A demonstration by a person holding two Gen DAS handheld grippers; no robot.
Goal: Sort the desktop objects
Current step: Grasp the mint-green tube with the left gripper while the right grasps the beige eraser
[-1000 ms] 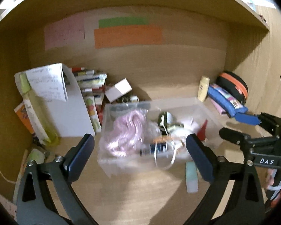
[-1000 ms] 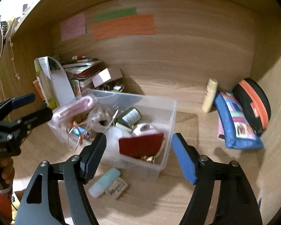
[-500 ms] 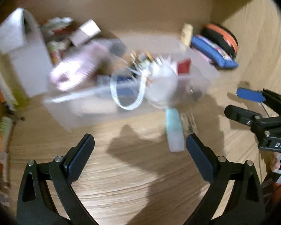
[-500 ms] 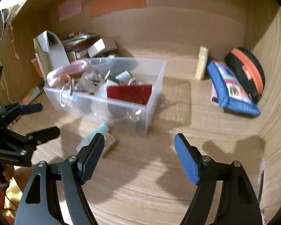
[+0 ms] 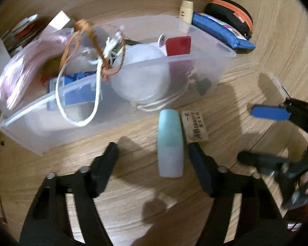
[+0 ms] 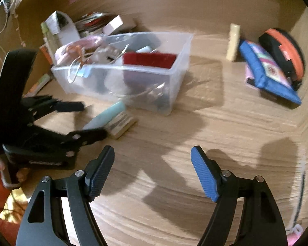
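Note:
A clear plastic bin full of small items stands on the wooden desk; it also shows in the right wrist view. A pale teal tube and a tan eraser lie side by side on the desk just in front of it. My left gripper is open, low over the desk, with the tube between its fingers. In the right wrist view the left gripper reaches the tube and eraser. My right gripper is open and empty over bare desk.
A blue pouch, a black and orange case and a cream bottle sit at the back right. Books, a white box and papers stand behind the bin on the left. Wooden walls close in the back and right.
My left gripper has dropped and moved forward, so the teal tube now lies between its fingers. My right gripper has pulled back and tilted down over the desk.

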